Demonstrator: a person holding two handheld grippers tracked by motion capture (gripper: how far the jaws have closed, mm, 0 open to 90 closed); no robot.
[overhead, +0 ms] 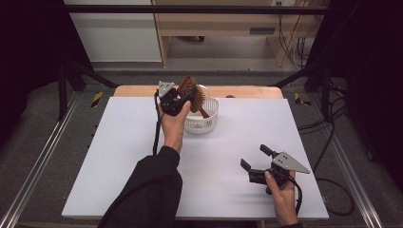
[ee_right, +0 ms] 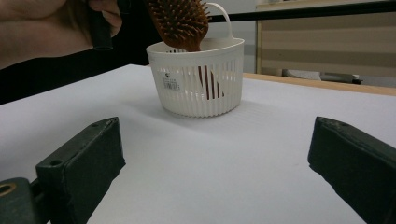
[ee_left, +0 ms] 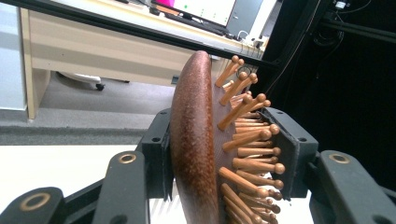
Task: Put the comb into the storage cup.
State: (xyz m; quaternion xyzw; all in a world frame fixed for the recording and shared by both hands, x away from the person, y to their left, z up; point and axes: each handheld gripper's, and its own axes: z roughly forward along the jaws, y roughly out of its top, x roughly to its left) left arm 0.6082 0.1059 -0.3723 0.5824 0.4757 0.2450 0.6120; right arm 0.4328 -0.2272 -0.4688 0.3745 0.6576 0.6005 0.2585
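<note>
The left claw [overhead: 183,99] is clamped across the head of the wooden hairbrush [overhead: 189,88], one jaw on the smooth back and the other against the bristle pins, so the brush hangs handle-down with the handle already inside the white slatted basket [overhead: 211,118] just below and beyond the claw. Gripping the head leaves the handle free to enter the basket mouth. The basket's rim and loop handle lie close beside the claw, so clearance there is tight. The right claw [overhead: 253,160] rests open and empty well apart, above bare tabletop [overhead: 123,156] with ample room around it.
</note>
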